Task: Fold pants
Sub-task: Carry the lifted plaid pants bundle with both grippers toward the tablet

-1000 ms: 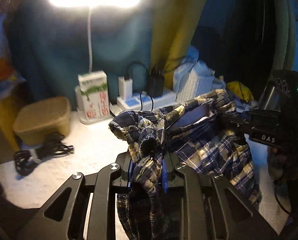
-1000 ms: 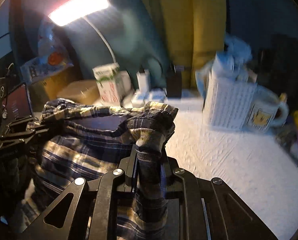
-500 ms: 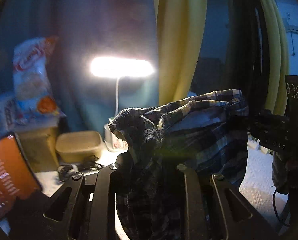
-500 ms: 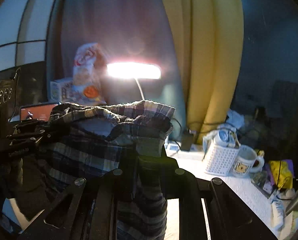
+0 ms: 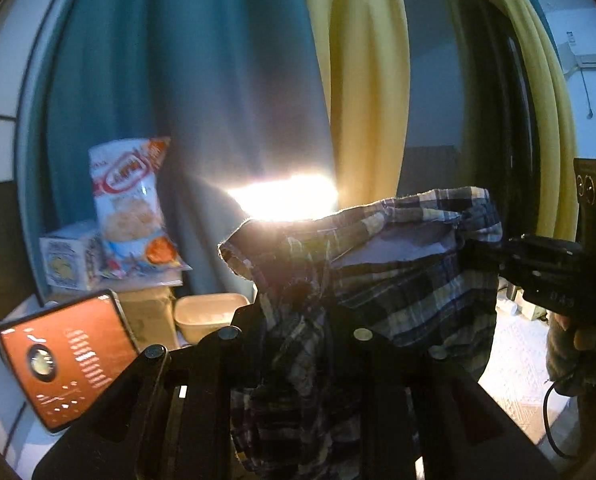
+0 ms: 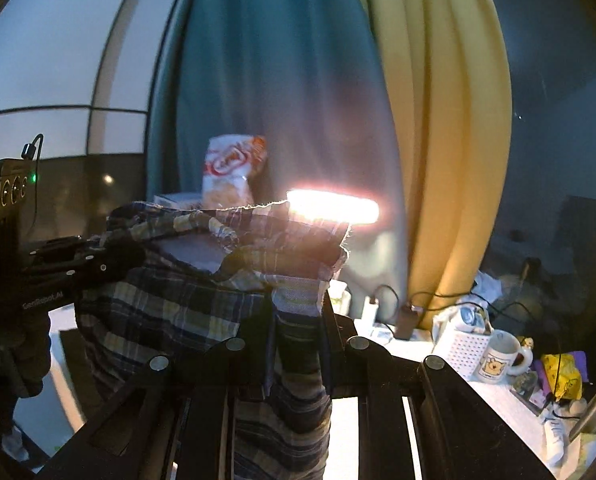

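Note:
The plaid pants (image 5: 410,280) hang in the air by their waistband, stretched between both grippers. My left gripper (image 5: 294,316) is shut on one end of the waistband, the cloth bunched between its fingers. In the right wrist view my right gripper (image 6: 296,320) is shut on the other end of the pants (image 6: 170,308), which drape down below the jaws. Each gripper shows in the other's view: the right gripper (image 5: 494,252) at the right edge, the left gripper (image 6: 110,256) at the left. The legs below are hidden.
A lit desk lamp (image 6: 332,210) glares behind the pants. Teal and yellow curtains (image 6: 438,140) hang at the back. On the white table stand a mug (image 6: 502,360), a white basket (image 6: 462,346), chargers and clutter. A snack bag (image 5: 130,204), a beige tub (image 5: 206,314) and an orange screen (image 5: 66,356) are left.
Both grippers have risen and tilted up with the pants, lifting them off the table. The views now look at the curtains and lamp instead of the tabletop.

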